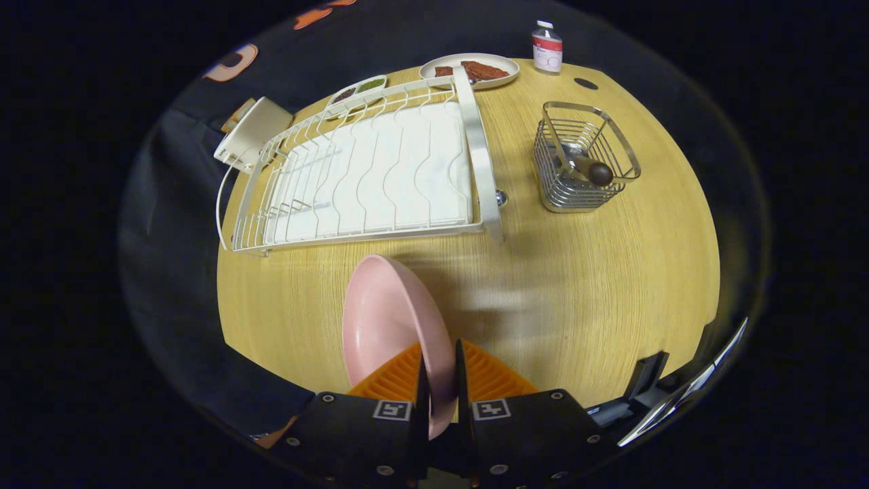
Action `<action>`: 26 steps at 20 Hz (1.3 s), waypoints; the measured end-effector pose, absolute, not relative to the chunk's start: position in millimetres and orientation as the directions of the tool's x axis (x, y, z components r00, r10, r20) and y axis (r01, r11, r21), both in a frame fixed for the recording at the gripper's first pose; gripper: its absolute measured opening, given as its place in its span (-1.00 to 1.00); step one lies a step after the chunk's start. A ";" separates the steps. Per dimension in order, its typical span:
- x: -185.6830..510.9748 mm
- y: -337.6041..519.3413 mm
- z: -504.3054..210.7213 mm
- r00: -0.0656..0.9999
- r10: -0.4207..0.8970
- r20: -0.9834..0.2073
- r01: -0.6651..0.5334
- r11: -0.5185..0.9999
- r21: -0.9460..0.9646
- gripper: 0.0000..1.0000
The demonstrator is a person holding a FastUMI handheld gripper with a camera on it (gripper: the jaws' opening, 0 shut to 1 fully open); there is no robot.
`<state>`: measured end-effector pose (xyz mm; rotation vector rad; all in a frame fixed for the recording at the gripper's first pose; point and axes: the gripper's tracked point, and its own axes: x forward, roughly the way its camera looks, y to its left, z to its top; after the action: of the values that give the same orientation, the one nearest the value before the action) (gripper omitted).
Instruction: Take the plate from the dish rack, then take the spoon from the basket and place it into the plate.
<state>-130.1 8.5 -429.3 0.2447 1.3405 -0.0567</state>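
One pale pink round plastic plate (pixel 387 319) stands on edge between the two orange ribbed fingers (pixel 397 375) of the tongs (pixel 440 380), which are clamped on its near rim. The plate is held upright above the pale wooden round desk (pixel 577 285), its hollow face turned left and its long axis running from the tongs away toward the far side, tilting slightly left.

Beyond the plate, on the far left part of the desk, lies one white wire dish rack with a white drip tray (pixel 366 170), its slots bare. To the right of the rack, well apart from it, stands one silver wire basket (pixel 584 159). Inside it leans one spoon with a dark rounded handle end (pixel 589 170) (the bowl end is down among the wires and hard to make out), its long axis slanting from far left down to near right.

Farther off sit one beige plate carrying brown food pieces (pixel 470 70), one small divided dish holding dark and green contents (pixel 356 88) and one white bottle with a red label (pixel 547 47).
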 end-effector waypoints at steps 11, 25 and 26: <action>-122.3 -11.8 -428.0 0.292 0.016 -0.956 0.149 0.987 0.062 -0.33; -92.7 -113.5 -314.1 0.358 -0.105 -0.928 0.258 0.966 -0.010 0.33; -86.1 -116.6 -309.4 0.356 -0.106 -0.929 0.262 0.965 -0.009 0.33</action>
<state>-86.1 -116.6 -309.4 0.1499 1.1846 -0.2387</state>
